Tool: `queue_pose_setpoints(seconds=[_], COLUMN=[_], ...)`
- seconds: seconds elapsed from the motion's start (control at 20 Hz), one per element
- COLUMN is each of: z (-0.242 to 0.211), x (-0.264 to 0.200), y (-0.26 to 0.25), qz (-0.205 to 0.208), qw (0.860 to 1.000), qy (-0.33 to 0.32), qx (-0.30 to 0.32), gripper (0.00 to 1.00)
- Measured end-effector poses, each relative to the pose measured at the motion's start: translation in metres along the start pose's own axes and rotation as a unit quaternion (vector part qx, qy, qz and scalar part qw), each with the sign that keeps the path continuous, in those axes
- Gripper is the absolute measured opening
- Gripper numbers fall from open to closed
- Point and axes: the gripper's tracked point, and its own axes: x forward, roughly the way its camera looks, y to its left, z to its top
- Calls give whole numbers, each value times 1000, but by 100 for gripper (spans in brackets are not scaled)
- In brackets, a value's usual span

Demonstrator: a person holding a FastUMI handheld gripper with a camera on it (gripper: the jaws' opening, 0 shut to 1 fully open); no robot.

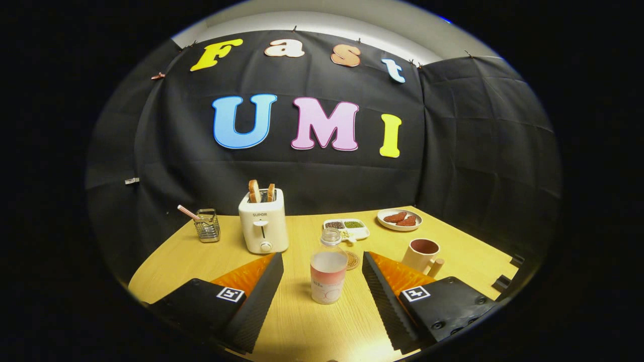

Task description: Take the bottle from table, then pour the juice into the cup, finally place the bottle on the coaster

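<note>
I see my hand-held gripper (322,261) spread wide, touching nothing. The clear plastic bottle of pink juice (328,274) stands between its fingers, label unreadable. Behind the bottle: round cork coaster (352,260), beige mug (421,254), white toaster (263,226) marked "SUPOR".

I'm looking at a staged breakfast corner inside a recording booth: black cloth walls (468,151) are enclosing a wooden table (302,322) that's carrying a toaster (263,226) with bread, a plate (399,219) of food and a snack tray (346,229).
</note>
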Motion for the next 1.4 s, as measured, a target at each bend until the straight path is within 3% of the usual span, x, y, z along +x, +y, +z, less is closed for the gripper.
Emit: queue_pose_setpoints(seconds=[0.7, 1.25, 1.35, 1.4], z=[-61, -76, -78, -78], x=[71, 112, 116, 117], y=[-10, -16, -11, -11], qz=[-14, -26, -17, -17], qw=[998, 997, 998, 998], qy=[56, 66, 66, 67], qx=[-13, -11, -9, -10], gripper=[97, 97, 92, 83])
